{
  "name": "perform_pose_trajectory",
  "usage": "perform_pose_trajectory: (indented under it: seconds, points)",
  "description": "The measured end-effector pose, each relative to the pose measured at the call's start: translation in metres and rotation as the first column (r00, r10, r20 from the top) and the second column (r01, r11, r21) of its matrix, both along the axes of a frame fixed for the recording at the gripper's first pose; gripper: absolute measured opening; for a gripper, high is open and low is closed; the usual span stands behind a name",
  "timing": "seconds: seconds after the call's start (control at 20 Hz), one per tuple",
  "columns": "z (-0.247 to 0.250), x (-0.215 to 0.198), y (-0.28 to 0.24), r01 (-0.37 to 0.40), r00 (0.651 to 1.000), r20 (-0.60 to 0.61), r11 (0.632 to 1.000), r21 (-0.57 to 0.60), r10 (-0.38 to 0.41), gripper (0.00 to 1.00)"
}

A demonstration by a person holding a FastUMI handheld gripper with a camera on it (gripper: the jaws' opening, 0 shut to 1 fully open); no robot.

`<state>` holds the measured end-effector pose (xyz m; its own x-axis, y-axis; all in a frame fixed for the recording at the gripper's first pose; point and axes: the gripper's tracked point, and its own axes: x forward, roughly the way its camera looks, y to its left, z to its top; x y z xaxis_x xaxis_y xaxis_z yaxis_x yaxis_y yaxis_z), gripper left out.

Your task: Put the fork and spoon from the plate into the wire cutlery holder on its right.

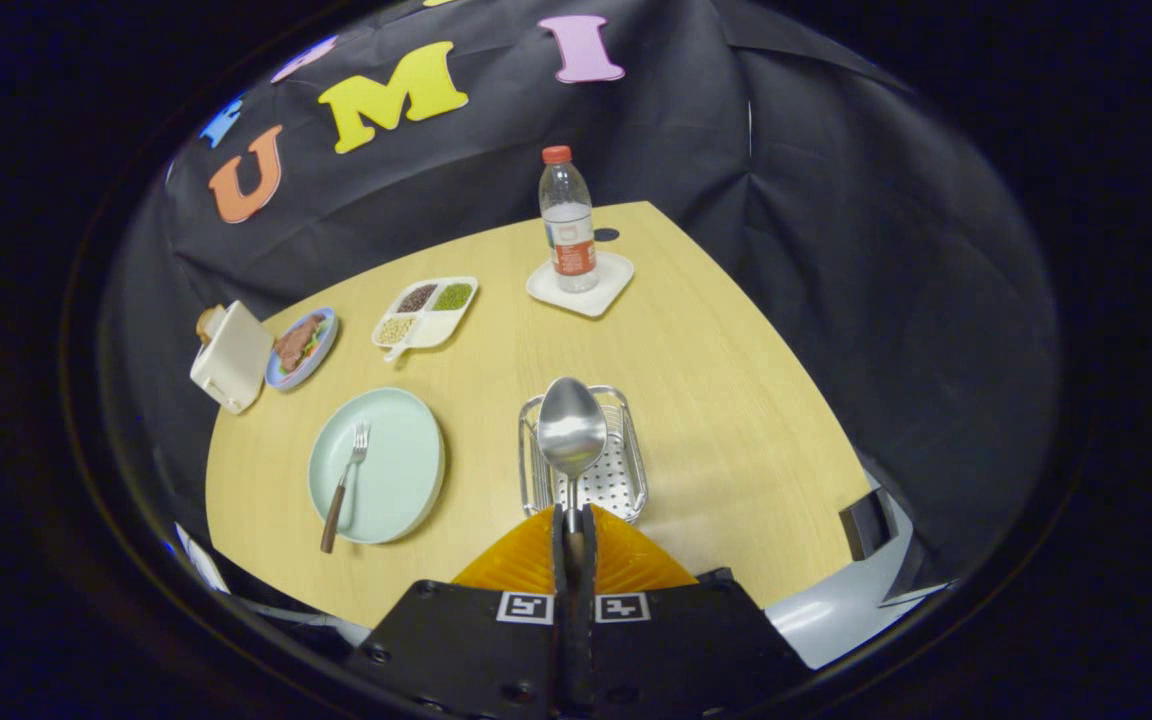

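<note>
spoon [571,432] pinched by its handle above the wire holder [628,470]; fork [344,487] lies on the pale green plate [401,470]

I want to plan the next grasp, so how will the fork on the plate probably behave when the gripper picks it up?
The fork looks stiff, with metal tines and a darker handle. It lies flat on the smooth plate, so it may slide when nudged. Being thin, it may pivot between the fingers, as the spoon held by the gripper could.

fork [344,487] on plate [377,466], left of wire holder [583,452]; spoon [571,435] btwn closed fingers [561,545] over holder.
</note>
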<state>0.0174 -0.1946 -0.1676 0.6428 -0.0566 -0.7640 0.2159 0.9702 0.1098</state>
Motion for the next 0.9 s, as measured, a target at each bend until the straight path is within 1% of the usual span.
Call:
perform_pose_trajectory:
  seconds: [0.25,0.3,0.35,0.45,0.55,0.6,0.75,0.9]
  points:
    - [-0.001,0.007,0.001,0.000,1.000,0.006,1.000,0.004,0.000,0.01]
    - [0.000,0.008,0.001,0.000,1.000,0.008,1.000,0.001,0.000,0.04]
    - [0.001,0.009,0.001,0.002,1.000,0.011,1.000,-0.001,-0.002,0.04]
    - [0.006,0.012,0.002,-0.003,1.000,0.028,1.000,0.003,0.003,0.04]
    - [0.015,0.019,0.003,-0.009,0.998,0.067,1.000,-0.004,0.010,0.01]
    - [0.016,0.021,0.003,-0.010,0.997,0.078,1.000,-0.013,0.011,0.16]
    - [0.028,0.024,0.001,0.009,0.993,0.118,1.000,-0.026,-0.006,0.38]
    - [0.049,0.027,0.005,0.021,0.979,0.205,0.999,-0.038,-0.013,0.60]
